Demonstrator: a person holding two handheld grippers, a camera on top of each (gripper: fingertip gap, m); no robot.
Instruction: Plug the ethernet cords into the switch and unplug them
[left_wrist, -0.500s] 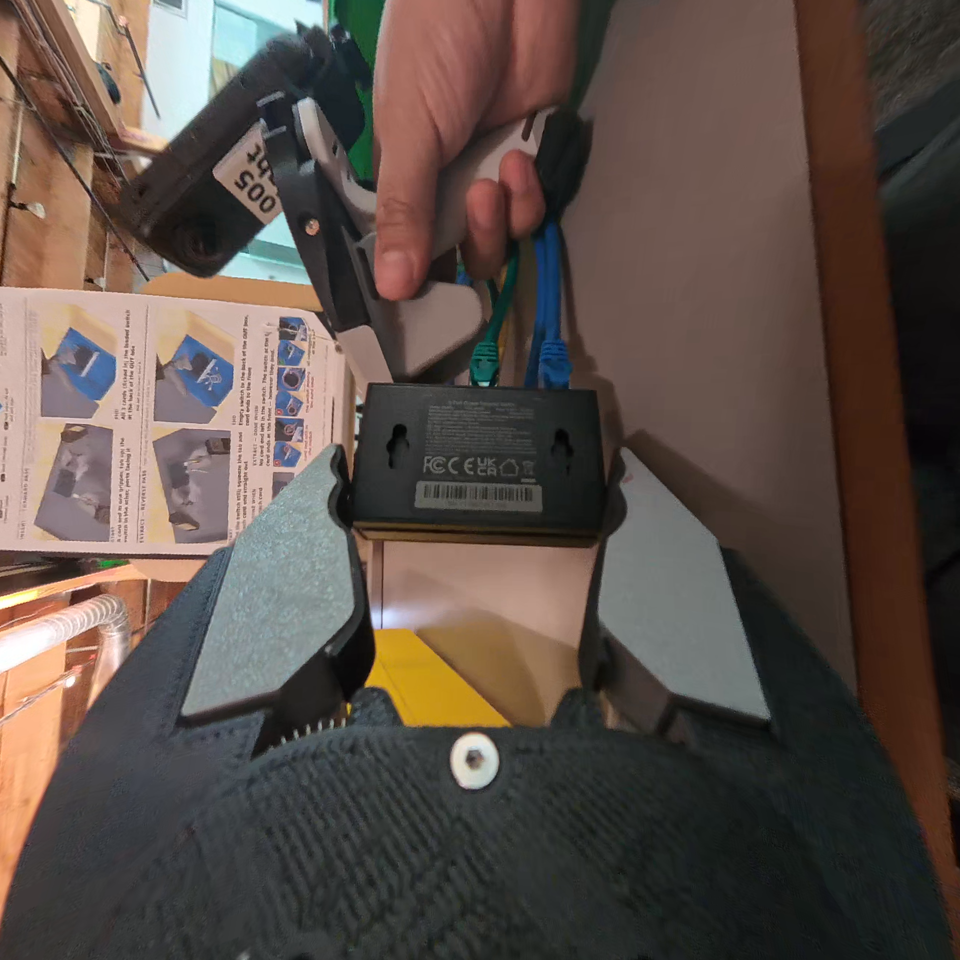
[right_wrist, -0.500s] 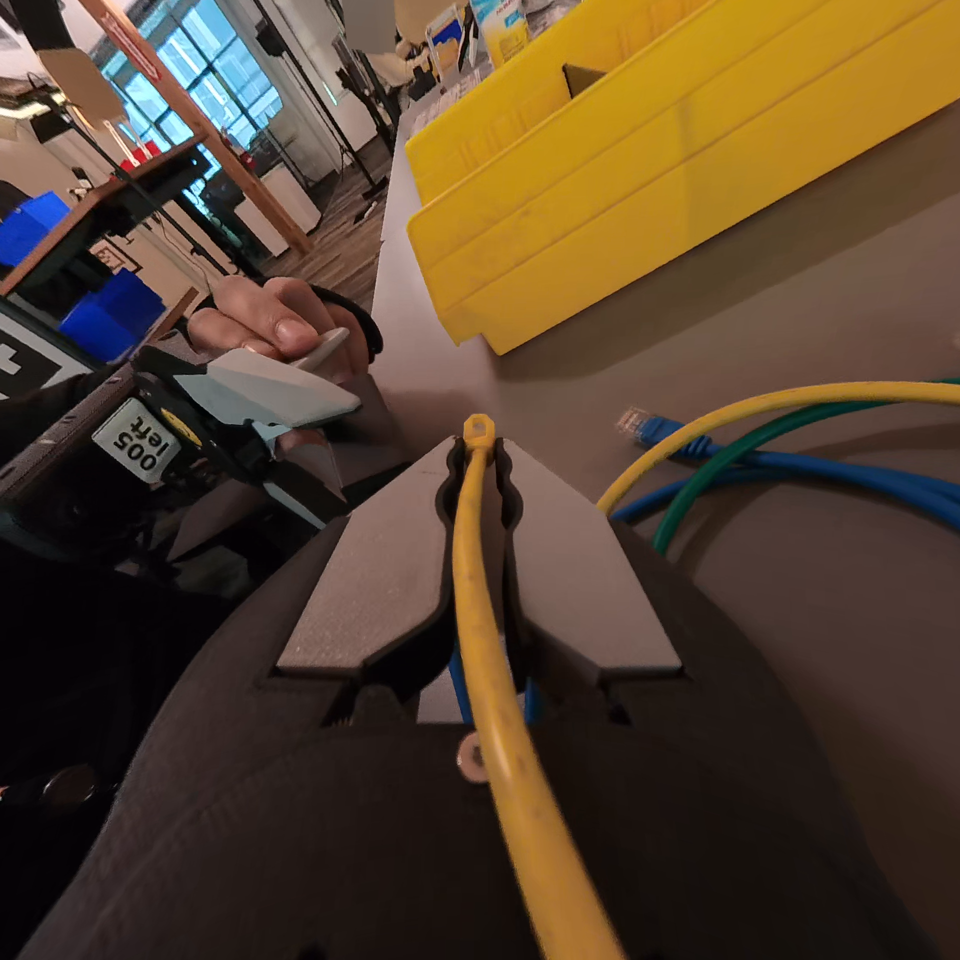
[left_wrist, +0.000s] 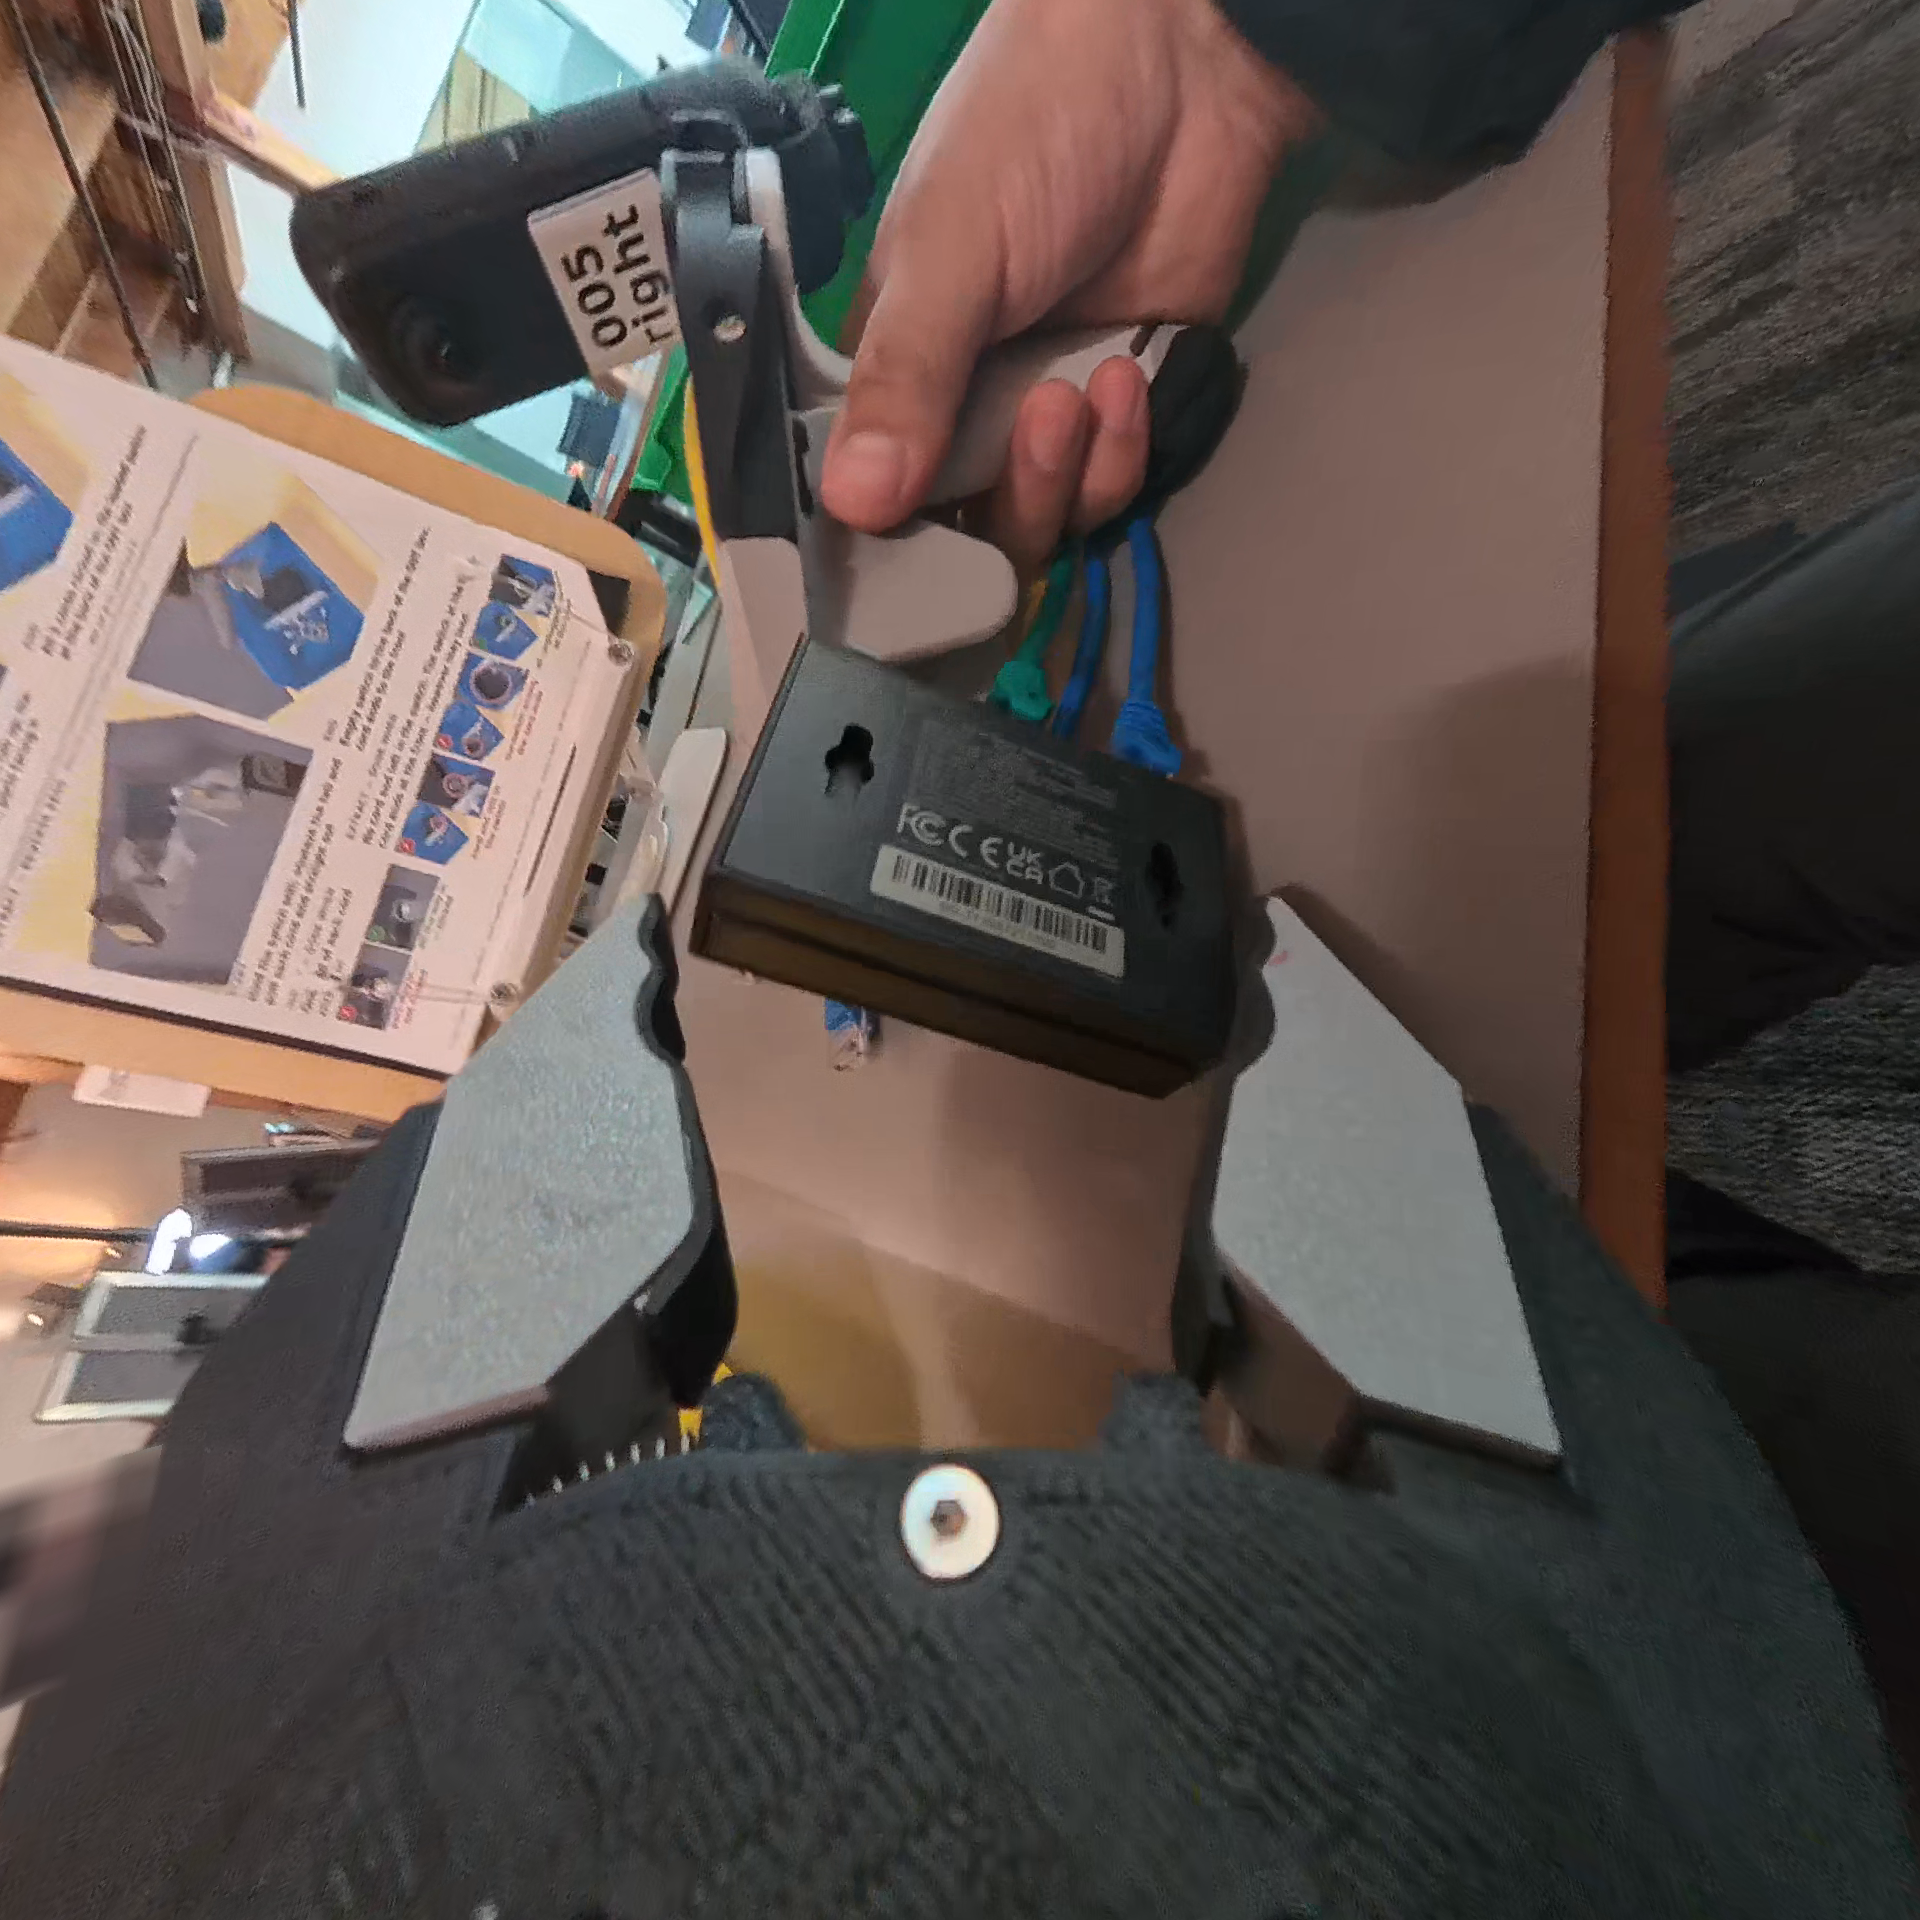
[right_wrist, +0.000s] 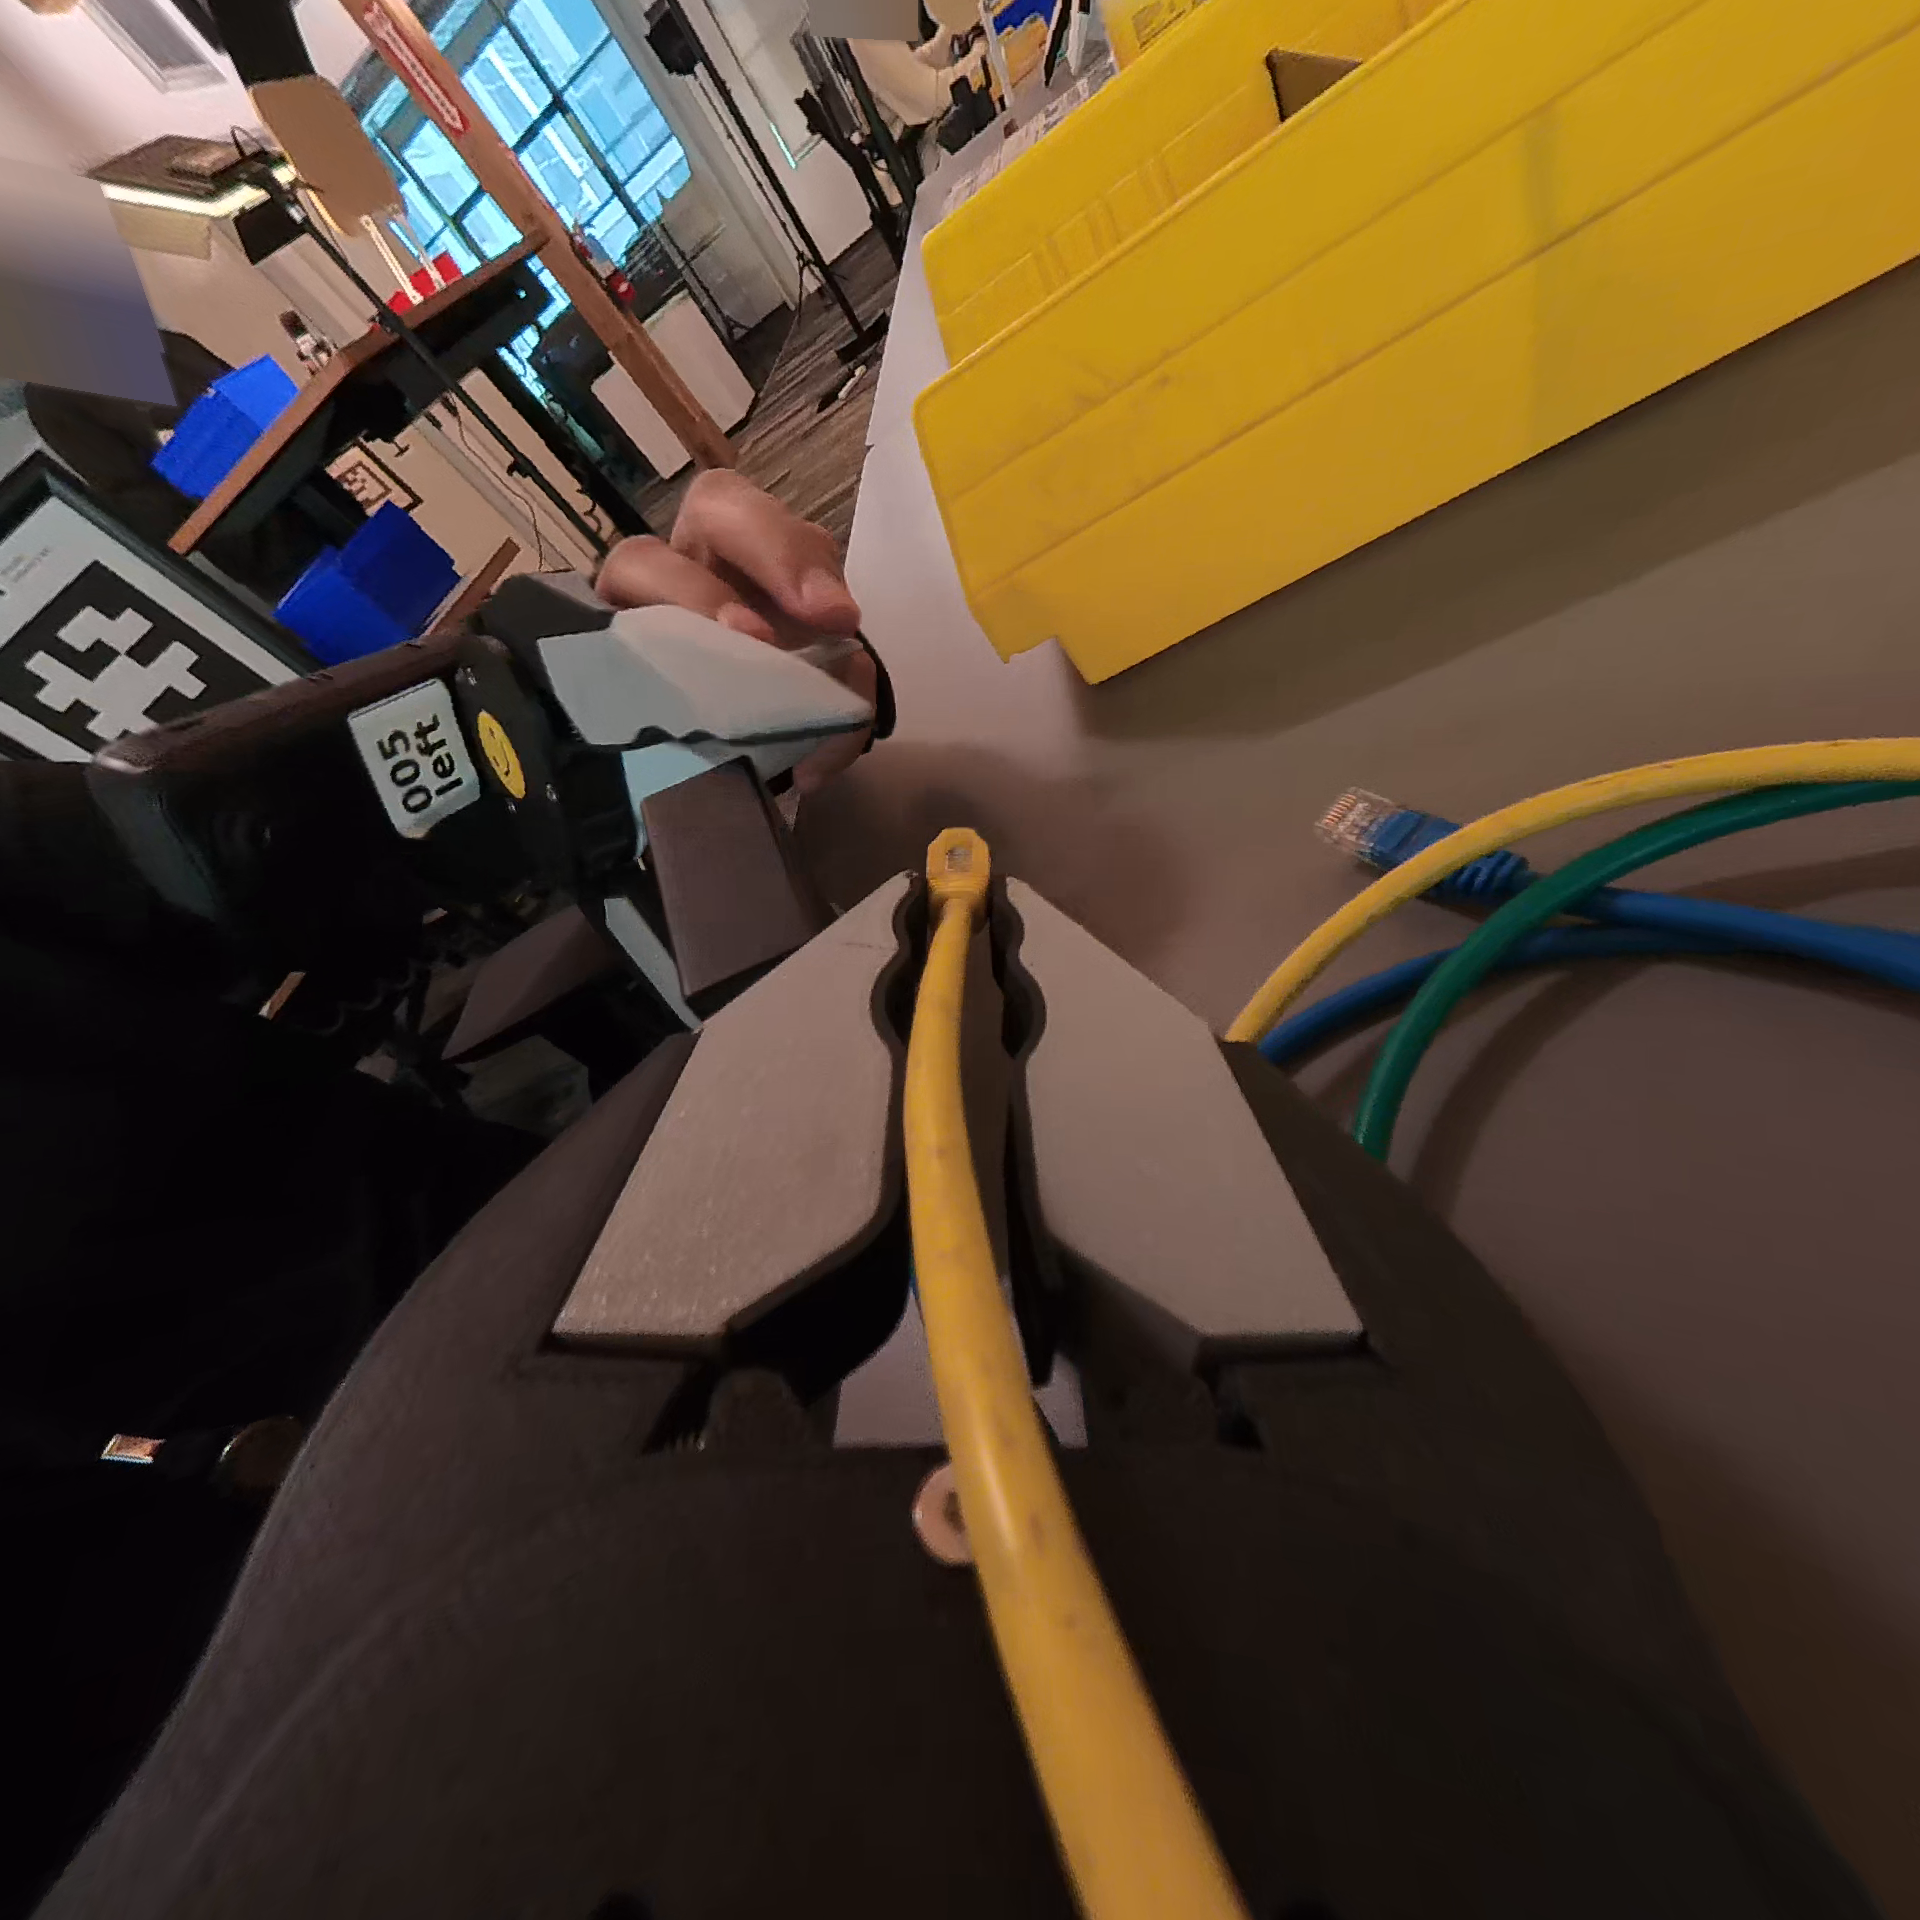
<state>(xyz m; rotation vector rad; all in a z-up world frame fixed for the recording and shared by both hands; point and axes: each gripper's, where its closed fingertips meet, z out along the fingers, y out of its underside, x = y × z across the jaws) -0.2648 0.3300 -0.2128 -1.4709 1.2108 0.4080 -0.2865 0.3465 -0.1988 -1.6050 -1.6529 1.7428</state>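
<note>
Surface and material findings

Switch (left_wrist: 971, 868) between the left gripper (left_wrist: 961, 1013) fingers: matt black plastic, paper barcode sticker. Gripper fingers (right_wrist: 758, 1132): grey, finely textured; body coarse, ridged black. Yellow cord (right_wrist: 961, 1174) in the right gripper (right_wrist: 956, 883): smooth, scuffed. Bin (right_wrist: 1382, 395) ahead: glossy yellow plastic. Table (right_wrist: 1662, 1195): smooth, matt.

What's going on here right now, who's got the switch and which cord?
A person works two handheld grippers. The right gripper is shut on the yellow cord, its plug poking past the tips. The black switch sits tilted between the left gripper's open fingers. A green cord and blue cords meet its far edge; whether they are seated is unclear. A loose blue plug lies on the table.
</note>
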